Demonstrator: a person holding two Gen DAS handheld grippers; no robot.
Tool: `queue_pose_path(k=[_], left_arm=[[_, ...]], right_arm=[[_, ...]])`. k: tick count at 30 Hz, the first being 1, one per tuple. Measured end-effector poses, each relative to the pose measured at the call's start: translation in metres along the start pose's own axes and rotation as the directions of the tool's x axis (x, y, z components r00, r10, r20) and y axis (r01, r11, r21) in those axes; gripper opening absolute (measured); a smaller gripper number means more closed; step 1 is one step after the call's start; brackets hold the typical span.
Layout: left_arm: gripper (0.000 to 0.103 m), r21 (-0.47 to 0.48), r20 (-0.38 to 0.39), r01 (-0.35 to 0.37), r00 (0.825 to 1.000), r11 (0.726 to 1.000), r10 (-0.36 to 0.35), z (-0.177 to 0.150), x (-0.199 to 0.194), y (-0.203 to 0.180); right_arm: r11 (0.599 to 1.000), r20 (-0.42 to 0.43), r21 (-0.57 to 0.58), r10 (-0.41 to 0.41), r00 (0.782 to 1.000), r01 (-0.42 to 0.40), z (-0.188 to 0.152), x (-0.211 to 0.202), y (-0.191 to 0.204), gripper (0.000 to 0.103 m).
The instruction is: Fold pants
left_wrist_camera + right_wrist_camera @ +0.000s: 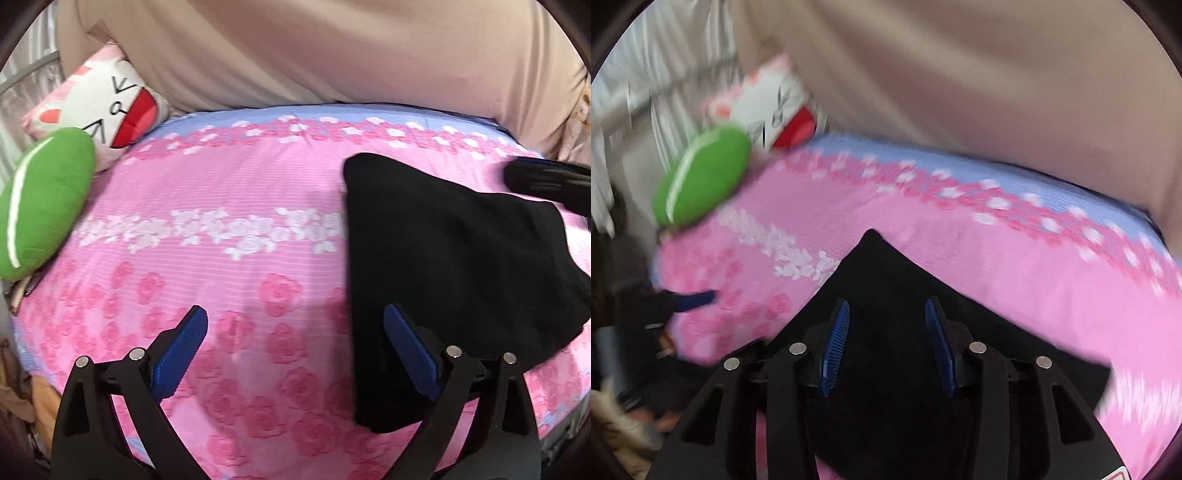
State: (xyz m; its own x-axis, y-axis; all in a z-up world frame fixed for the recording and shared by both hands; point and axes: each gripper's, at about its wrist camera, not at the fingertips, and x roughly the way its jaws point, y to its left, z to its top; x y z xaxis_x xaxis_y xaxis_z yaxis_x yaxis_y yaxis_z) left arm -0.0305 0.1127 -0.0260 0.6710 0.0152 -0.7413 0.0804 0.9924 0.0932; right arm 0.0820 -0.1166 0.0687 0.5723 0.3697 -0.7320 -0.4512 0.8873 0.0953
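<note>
Pants (454,266): black, folded, lying on pink floral bedsheet (229,184).
Left gripper (295,325): spread wide, holding nothing.
Right gripper (886,314): parted over pants, gripping nothing.

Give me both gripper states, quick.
Left gripper: open, holding nothing, beside the black pants.
Right gripper: open, over the pants, nothing gripped.

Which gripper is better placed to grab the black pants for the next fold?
Right, probably. The right gripper hangs open directly over the black pants. The left gripper, also open, sits mostly over bare pink floral bedsheet, with only one finger at the pants' edge.
</note>
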Motion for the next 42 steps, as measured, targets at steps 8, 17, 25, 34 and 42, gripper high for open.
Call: queue_pose_path(k=[8, 17, 25, 34, 42], left_arm=[[0.095, -0.048, -0.046, -0.042, 0.998, 0.998, 0.04, -0.001, 0.016, 0.035], [0.095, -0.037, -0.068, -0.042, 0.997, 0.998, 0.039, 0.0, 0.024, 0.034], [0.095, -0.015, -0.079, -0.051, 0.996, 0.999, 0.049, 0.002, 0.025, 0.02], [0.095, -0.047, -0.069, -0.091, 0.994, 0.995, 0.088, 0.001, 0.009, 0.027], [0.096, -0.072, -0.074, 0.052, 0.996, 0.996, -0.057, -0.003, -0.011, 0.019]], right_arm=[[0.999, -0.131, 0.041, 0.033, 0.991, -0.028, 0.016, 0.121, 0.022, 0.036], [0.97, 0.013, 0.175, 0.167, 0.986, -0.167, 0.001, 0.061, 0.01, 0.035], [0.978, -0.034, 0.149, 0.153, 0.988, -0.146, -0.088, -0.008, 0.022, 0.036], [0.987, -0.049, 0.085, 0.142, 0.989, -0.137, -0.098, 0.005, 0.057, 0.047], [0.964, 0.071, 0.205, 0.157, 0.985, -0.169, -0.12, -0.053, 0.013, 0.043]])
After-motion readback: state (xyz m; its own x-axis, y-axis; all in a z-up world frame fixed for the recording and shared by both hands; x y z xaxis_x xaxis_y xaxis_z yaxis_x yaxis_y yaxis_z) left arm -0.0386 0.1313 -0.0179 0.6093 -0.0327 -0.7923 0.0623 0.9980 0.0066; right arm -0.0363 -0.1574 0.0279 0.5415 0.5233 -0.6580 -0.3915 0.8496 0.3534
